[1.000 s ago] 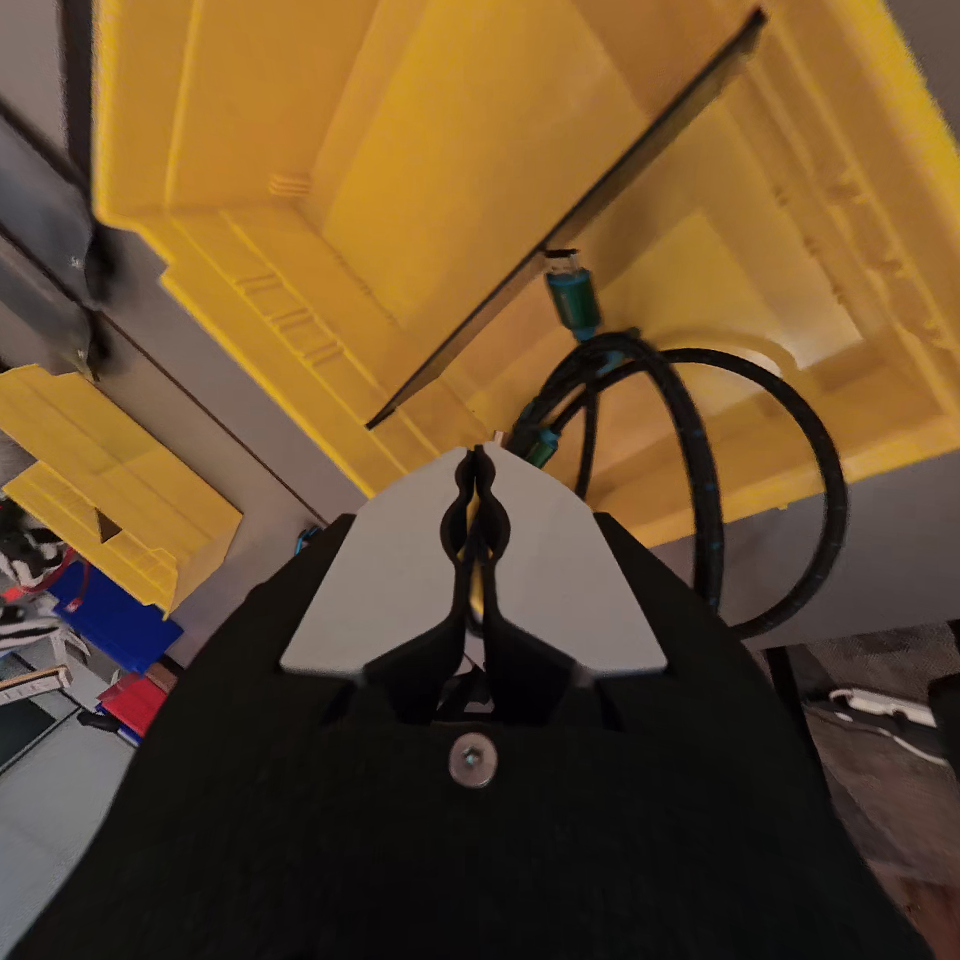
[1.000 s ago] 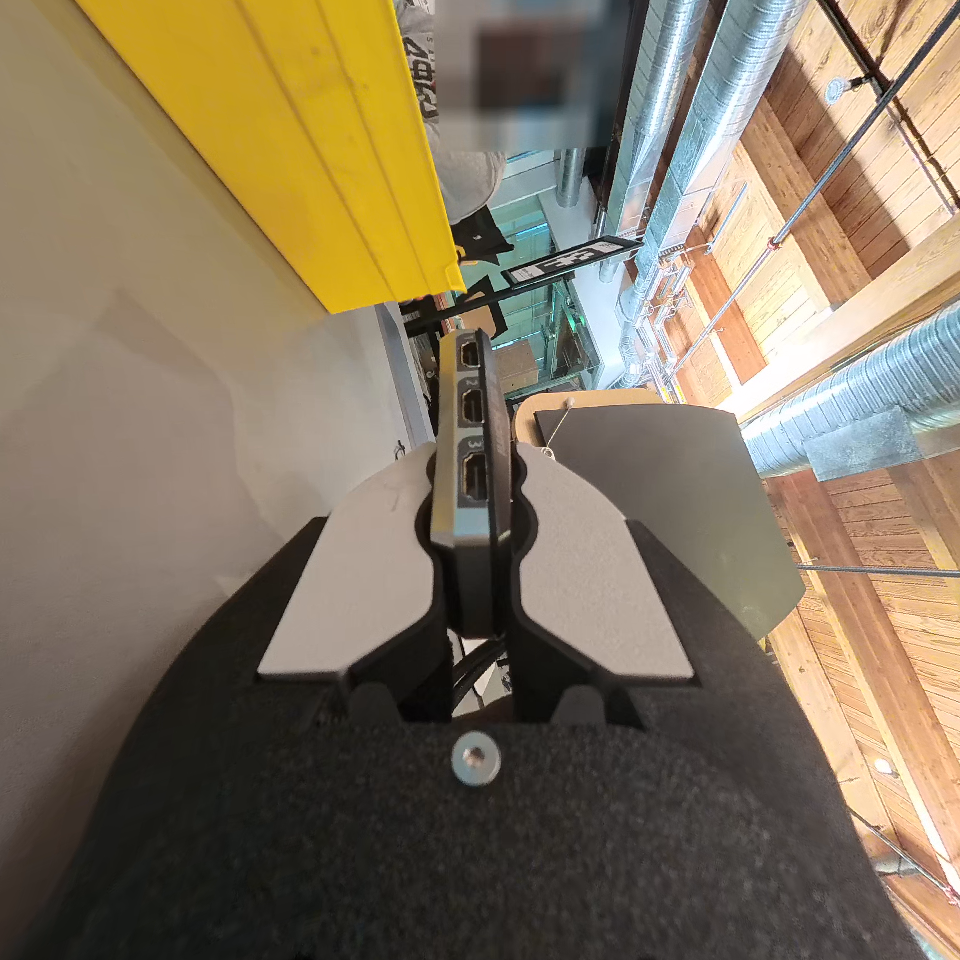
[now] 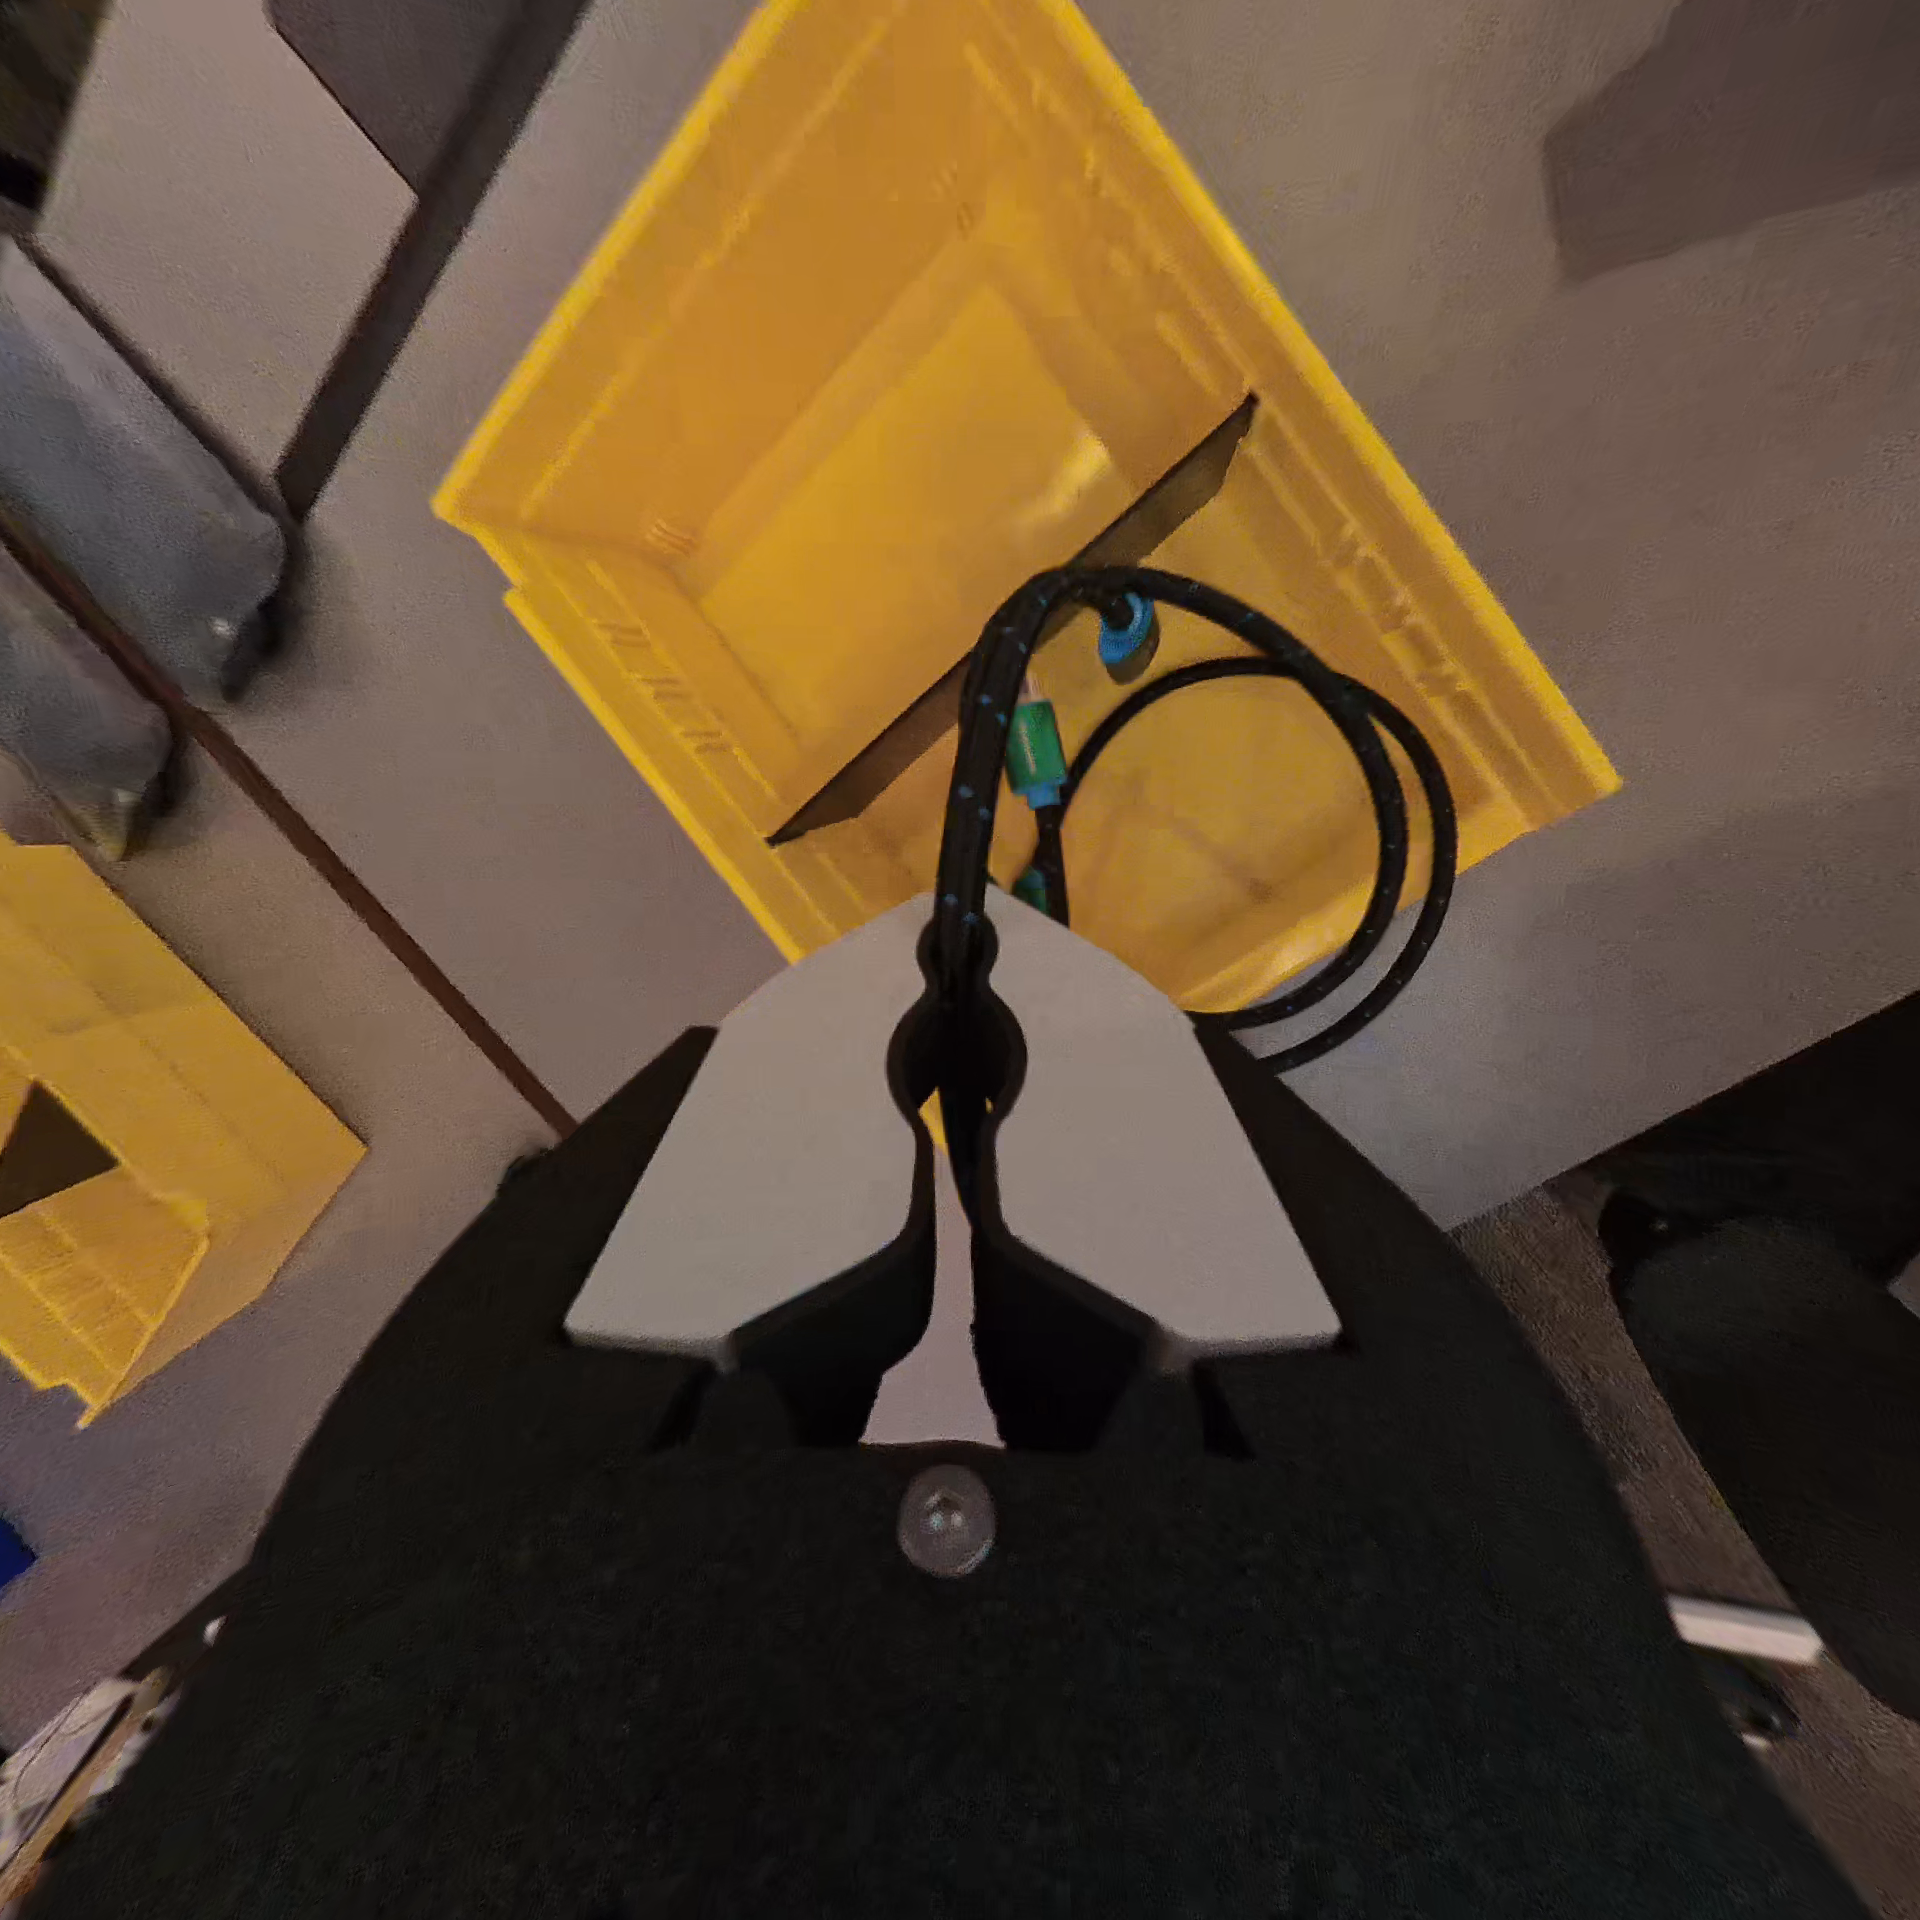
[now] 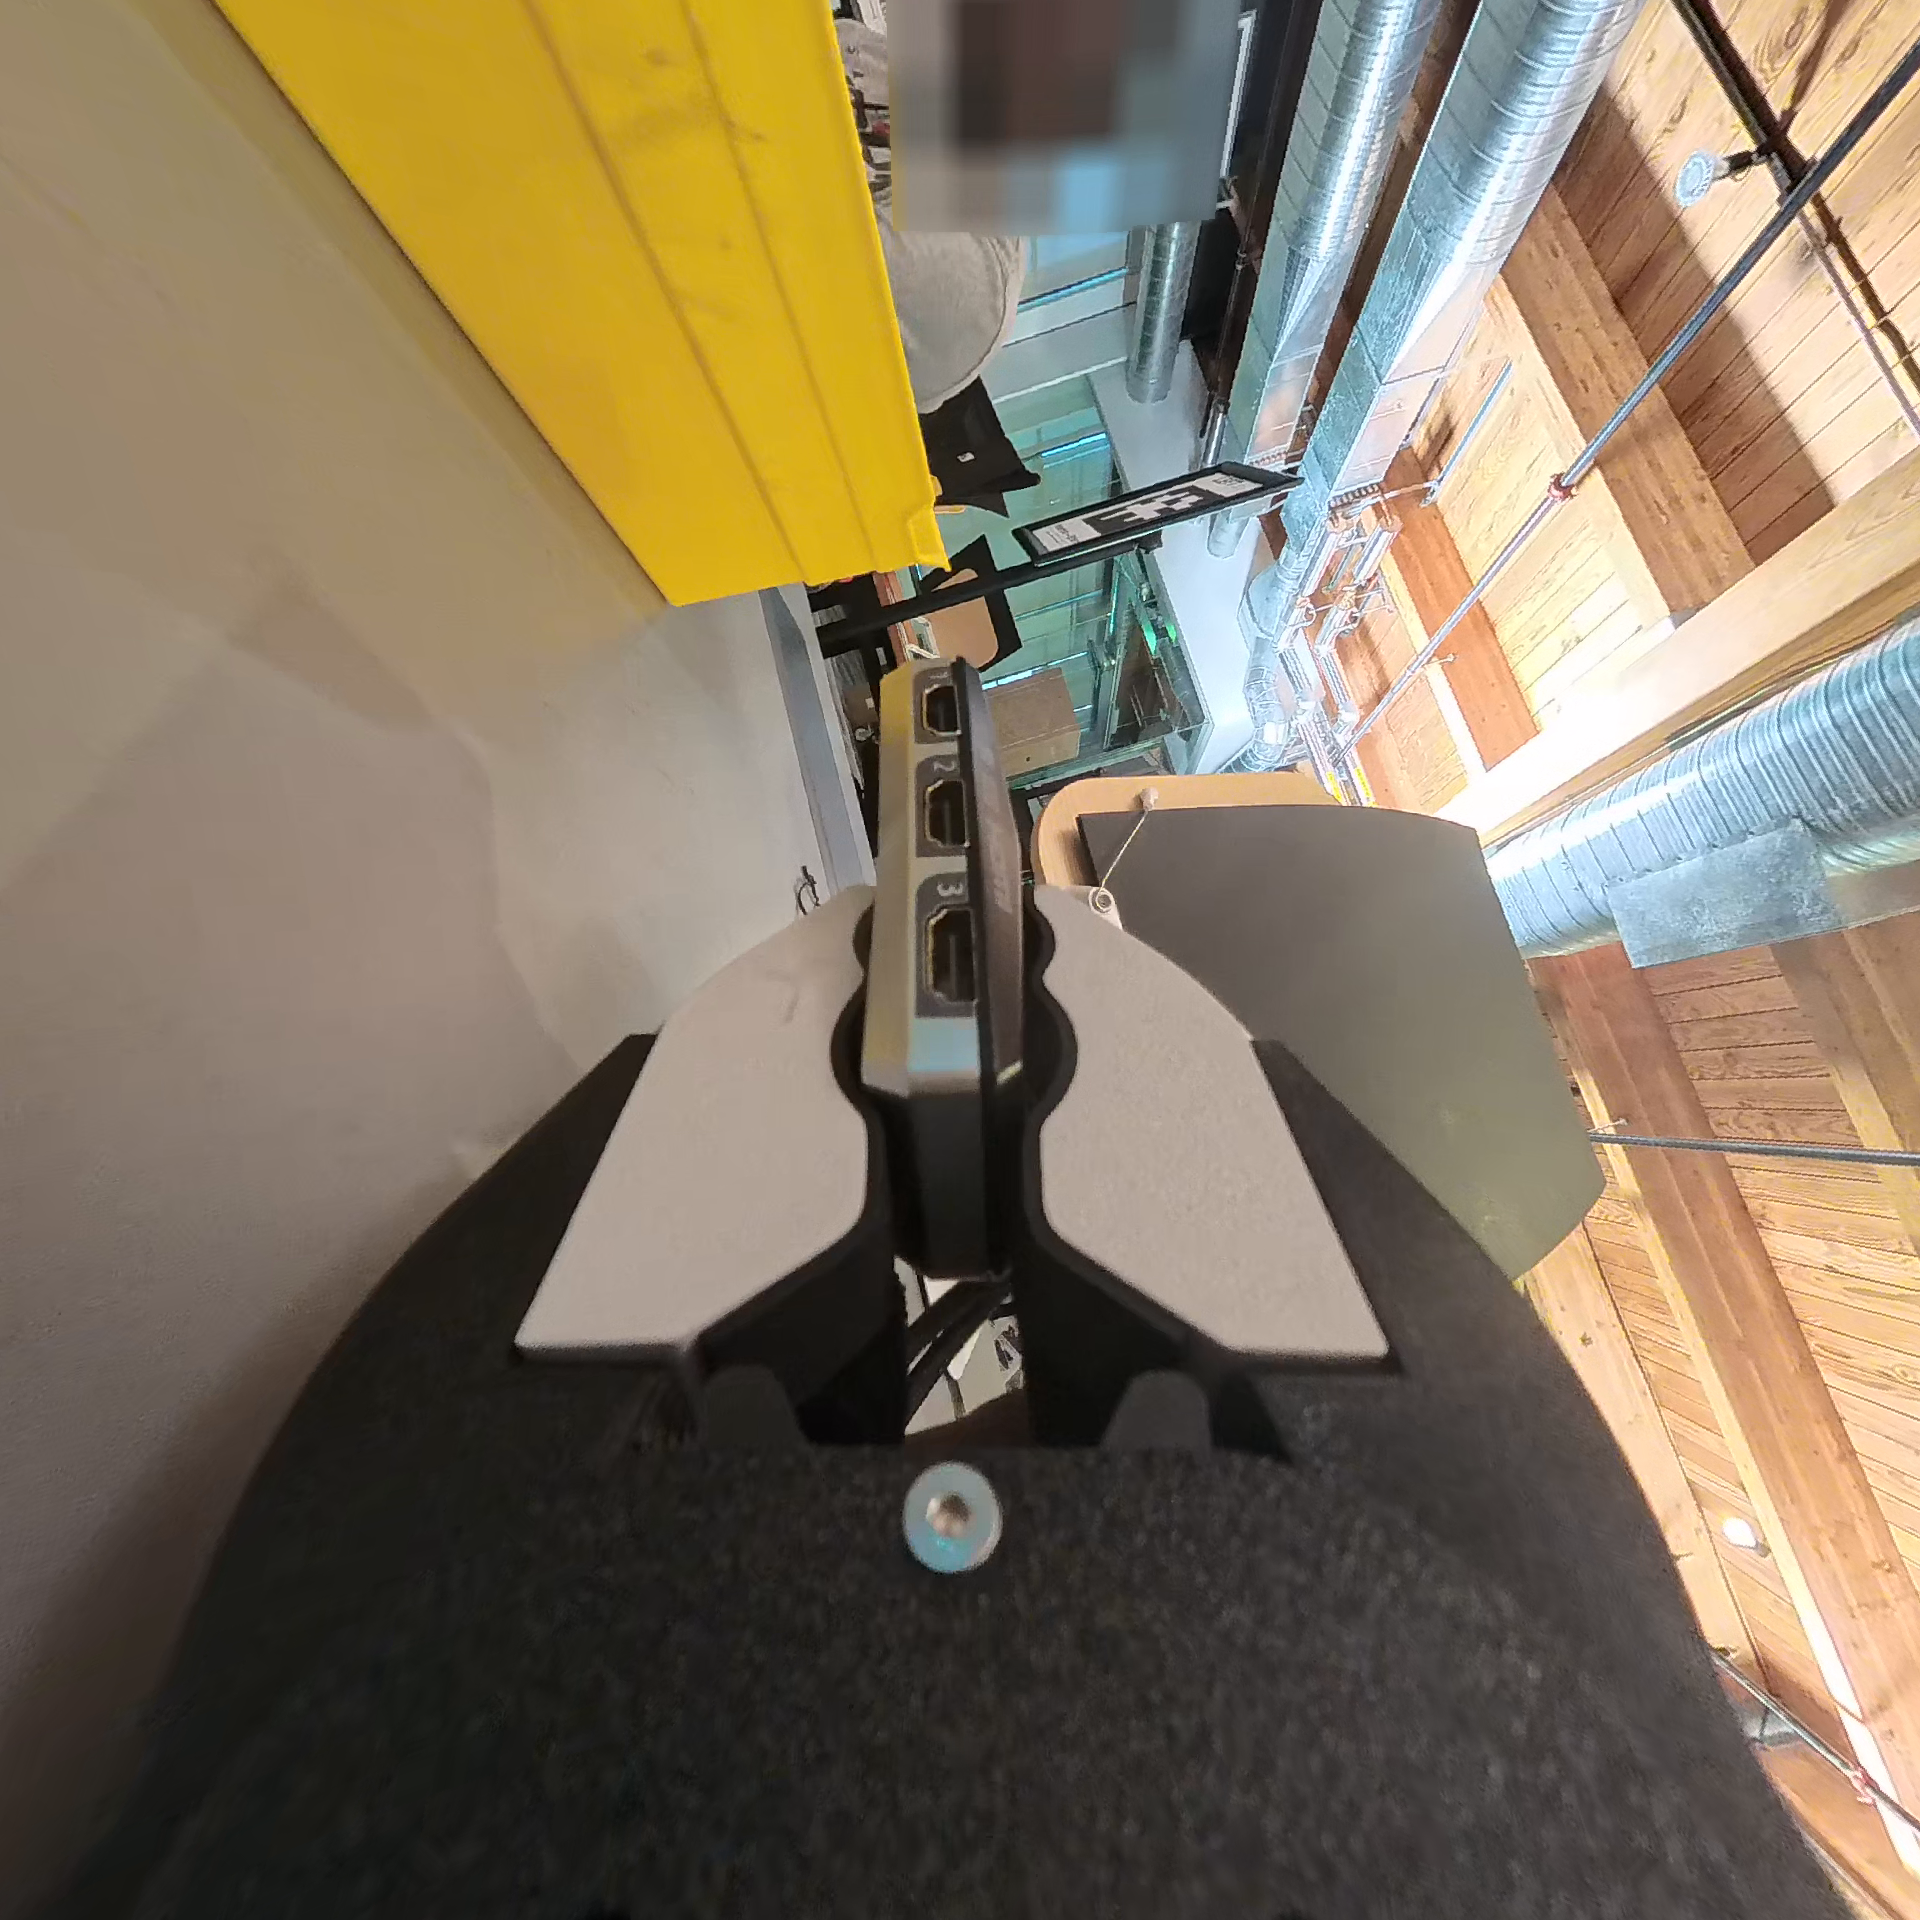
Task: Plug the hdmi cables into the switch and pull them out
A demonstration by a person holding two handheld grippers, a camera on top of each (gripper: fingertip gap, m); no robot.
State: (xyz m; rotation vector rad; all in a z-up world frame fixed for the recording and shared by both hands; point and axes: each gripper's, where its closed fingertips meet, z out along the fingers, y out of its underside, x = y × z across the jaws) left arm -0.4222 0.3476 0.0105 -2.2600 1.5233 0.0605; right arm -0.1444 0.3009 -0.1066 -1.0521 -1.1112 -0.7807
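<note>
**Cable in one grip, switch in the other**

My left gripper (image 3: 958, 940) has its jaws clenched on a black braided HDMI cable (image 3: 971, 748), pinched right at the tips. From there the cable rises, arcs over and loops back down into the yellow bin (image 3: 831, 343), which is my landmark here. A green plug (image 3: 1034, 750) hangs above the bin's smaller compartment, just beside the cable, and a blue plug (image 3: 1122, 636) sits a little beyond it, close to the dark divider (image 3: 1018, 613) that splits the bin. The loop spills over the bin's near rim onto the grey table (image 3: 1662, 623). A second yellow bin (image 3: 145, 1122) lies well apart, off to the side.

My right gripper (image 4: 948, 935) is grasping the switch (image 4: 935, 914), jaws tight on both its flat faces. It stands on edge, port side towards me, three open ports in a row, all unplugged. The yellow bin's outer wall (image 4: 623, 270) runs just beside it, above the table.
</note>
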